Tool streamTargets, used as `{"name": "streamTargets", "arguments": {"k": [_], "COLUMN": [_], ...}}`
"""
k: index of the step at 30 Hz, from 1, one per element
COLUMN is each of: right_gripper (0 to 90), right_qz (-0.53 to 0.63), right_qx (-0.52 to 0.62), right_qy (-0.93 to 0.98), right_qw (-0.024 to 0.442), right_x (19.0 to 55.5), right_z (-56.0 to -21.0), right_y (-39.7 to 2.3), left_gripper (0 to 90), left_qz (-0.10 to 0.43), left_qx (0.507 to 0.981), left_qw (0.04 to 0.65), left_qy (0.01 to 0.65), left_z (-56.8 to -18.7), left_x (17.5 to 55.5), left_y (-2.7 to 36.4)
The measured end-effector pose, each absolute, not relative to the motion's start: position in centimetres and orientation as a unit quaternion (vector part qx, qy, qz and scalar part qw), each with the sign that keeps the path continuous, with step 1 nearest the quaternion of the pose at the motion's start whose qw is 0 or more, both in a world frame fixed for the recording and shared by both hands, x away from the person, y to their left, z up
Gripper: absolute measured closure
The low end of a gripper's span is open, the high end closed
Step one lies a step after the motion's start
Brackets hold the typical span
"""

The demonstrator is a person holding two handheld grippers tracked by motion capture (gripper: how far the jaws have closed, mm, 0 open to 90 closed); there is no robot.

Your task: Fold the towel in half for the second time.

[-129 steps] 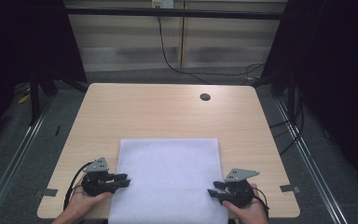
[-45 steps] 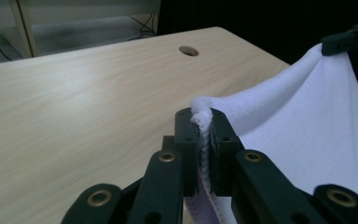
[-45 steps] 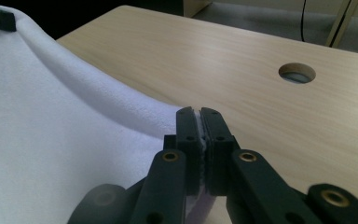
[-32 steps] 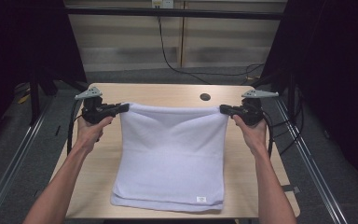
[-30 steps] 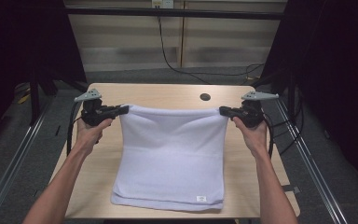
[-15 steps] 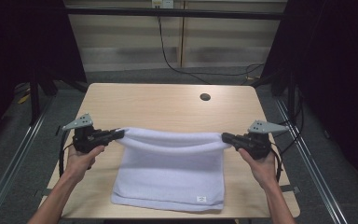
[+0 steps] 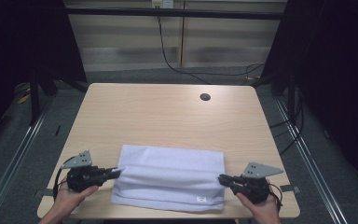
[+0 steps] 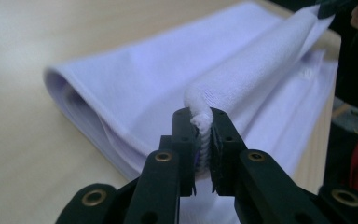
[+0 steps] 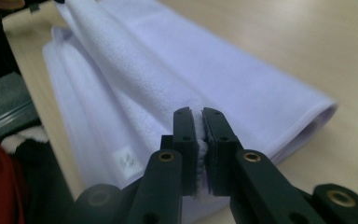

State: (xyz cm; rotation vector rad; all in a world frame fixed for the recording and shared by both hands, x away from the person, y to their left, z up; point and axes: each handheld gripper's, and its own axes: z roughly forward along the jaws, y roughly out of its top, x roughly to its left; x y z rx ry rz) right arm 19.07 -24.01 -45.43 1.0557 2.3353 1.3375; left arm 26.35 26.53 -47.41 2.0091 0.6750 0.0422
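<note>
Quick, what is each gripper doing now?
Left gripper: closed on a corner of the white terry cloth towel.
Right gripper: closed on the towel's other corner.

1. In the high view, even light from above falls on the pale wooden counter (image 7: 168, 116); no glare shows on it.
2. The surroundings of the counter sink into deep darkness at both sides, where detail is lost.
3. The folded white terry towel (image 7: 170, 175) casts only a thin, soft shadow along its near edge.
4. The high view is slightly soft and grainy throughout.
5. In the left gripper view, the black jaws and the pinched cloth are sharp; the counter behind blurs.
6. In the right gripper view, the far towel end and the counter are out of focus, and the lower left corner is dark.
</note>
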Motion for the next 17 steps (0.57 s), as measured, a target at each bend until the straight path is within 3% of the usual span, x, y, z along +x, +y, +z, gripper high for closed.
{"name": "streamTargets", "arguments": {"k": [2,4,6,12,17], "right_gripper": [81.9,73.8,70.7,51.0,37.8], "right_qz": [0.448,0.434,0.453,0.487,0.482], "right_qx": [0.367,0.369,0.372,0.41,0.452], "right_qy": [0.808,0.816,0.804,0.755,0.73], "right_qw": [0.112,0.104,0.101,0.155,0.173], "right_x": [18.2,17.6,16.8,17.0,18.2], "right_z": [-46.6,-47.2,-47.0,-45.6,-46.4], "right_y": [-23.7,-23.5,-23.9,-26.0,-27.5], "left_gripper": [78.7,73.0,64.2,39.4,29.6], "left_qz": [-0.002,-0.007,-0.018,0.031,0.065], "left_qx": [0.827,0.825,0.817,0.784,0.773], "left_qw": [0.485,0.491,0.505,0.515,0.501], "left_qy": [0.285,0.282,0.279,0.346,0.384], "left_z": [-48.4,-48.3,-47.9,-47.3,-47.9], "left_x": [25.5,24.7,24.4,26.7,27.8], "left_y": [26.7,27.0,27.3,28.5,29.1]}}
